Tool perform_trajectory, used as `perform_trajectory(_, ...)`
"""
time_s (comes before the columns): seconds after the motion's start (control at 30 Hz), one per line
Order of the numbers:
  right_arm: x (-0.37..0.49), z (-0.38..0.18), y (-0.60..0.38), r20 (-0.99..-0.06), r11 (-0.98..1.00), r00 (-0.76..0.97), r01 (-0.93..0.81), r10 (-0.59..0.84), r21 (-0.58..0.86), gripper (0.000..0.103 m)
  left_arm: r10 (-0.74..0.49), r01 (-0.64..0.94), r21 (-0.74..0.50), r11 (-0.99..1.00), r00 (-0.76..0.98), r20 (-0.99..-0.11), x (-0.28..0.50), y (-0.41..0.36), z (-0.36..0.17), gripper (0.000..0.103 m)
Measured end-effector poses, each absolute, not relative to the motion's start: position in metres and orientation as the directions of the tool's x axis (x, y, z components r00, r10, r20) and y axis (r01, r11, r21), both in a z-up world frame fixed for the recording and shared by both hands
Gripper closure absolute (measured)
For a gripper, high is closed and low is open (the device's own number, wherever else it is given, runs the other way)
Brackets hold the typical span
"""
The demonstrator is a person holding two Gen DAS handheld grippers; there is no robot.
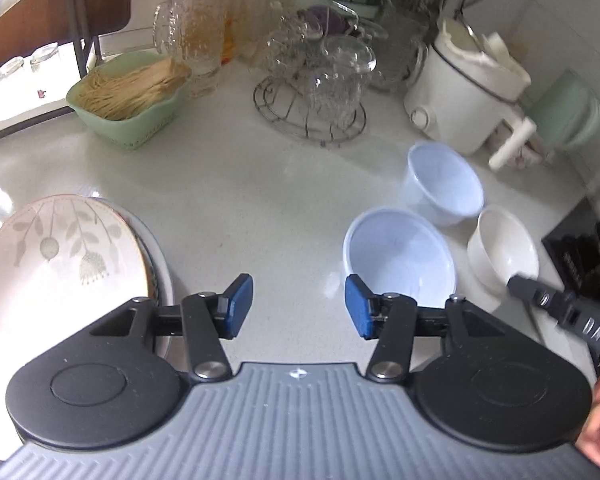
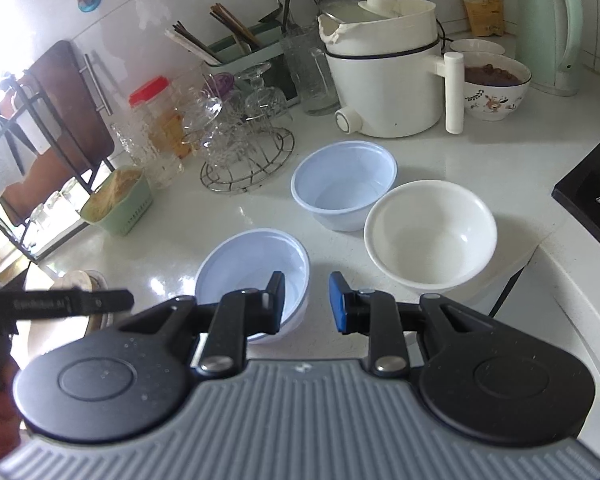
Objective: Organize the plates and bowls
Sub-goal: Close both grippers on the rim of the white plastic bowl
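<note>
A stack of plates (image 1: 56, 256), the top one with a leaf pattern, lies at the left of the white counter. Two pale blue bowls (image 1: 400, 256) (image 1: 444, 184) and a white bowl (image 1: 504, 252) stand at the right. My left gripper (image 1: 299, 306) is open and empty above the counter between plates and near blue bowl. In the right wrist view my right gripper (image 2: 307, 304) is open and empty, its left finger over the rim of the near blue bowl (image 2: 252, 268). The far blue bowl (image 2: 344, 184) and white bowl (image 2: 430, 232) stand beyond it. The plate stack (image 2: 80, 284) shows at the left.
A green basket of sticks (image 1: 128, 96), a glass pitcher (image 1: 196, 36), a wire rack of glasses (image 1: 316, 80) and a white electric pot (image 1: 460, 84) line the back. A patterned bowl of food (image 2: 496, 84), a green kettle (image 2: 548, 28) and a black appliance (image 2: 592, 188) stand at the right.
</note>
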State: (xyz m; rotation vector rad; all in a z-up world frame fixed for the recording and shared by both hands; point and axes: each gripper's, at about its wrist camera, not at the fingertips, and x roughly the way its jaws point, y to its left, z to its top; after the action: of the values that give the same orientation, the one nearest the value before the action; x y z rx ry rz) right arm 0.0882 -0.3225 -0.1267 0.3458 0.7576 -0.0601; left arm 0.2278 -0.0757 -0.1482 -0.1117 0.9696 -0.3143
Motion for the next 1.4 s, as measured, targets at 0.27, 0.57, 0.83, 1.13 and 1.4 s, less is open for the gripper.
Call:
perform_trajectory(0.27,0.097,-0.140,-0.323,-0.695,0.937,0.709,0.151,0.121,0.317,0.075,-0.372,0.251,-0.279,0.927,0.520,-0.769,0.254,-0.080,-0.156,0.046)
perform_trajectory(0.57,0.117,-0.146,-0.318,-0.703,0.944,0.693,0.098,0.162,0.315,0.069,-0.388,0.256,-0.295,0.920,0.507,-0.770,0.275,-0.110,-0.173,0.047)
perform_trajectory(0.83,0.134,-0.154,-0.322,-0.737,0.947,0.654,0.100,0.170,0.306,0.069,-0.436,0.277,-0.341,0.898,0.469,-0.768,0.309,-0.127,-0.189,0.048)
perform_trajectory(1.13,0.150,-0.161,-0.320,-0.776,0.958,0.607,0.081,0.172,0.276,0.069,-0.446,0.301,-0.345,0.889,0.401,-0.800,0.331,-0.145,-0.200,0.056)
perform_trajectory(1.4,0.153,-0.168,-0.321,-0.782,0.951,0.596,0.094,0.183,0.294,0.076,-0.449,0.281,-0.363,0.888,0.363,-0.817,0.327,-0.144,-0.211,0.071)
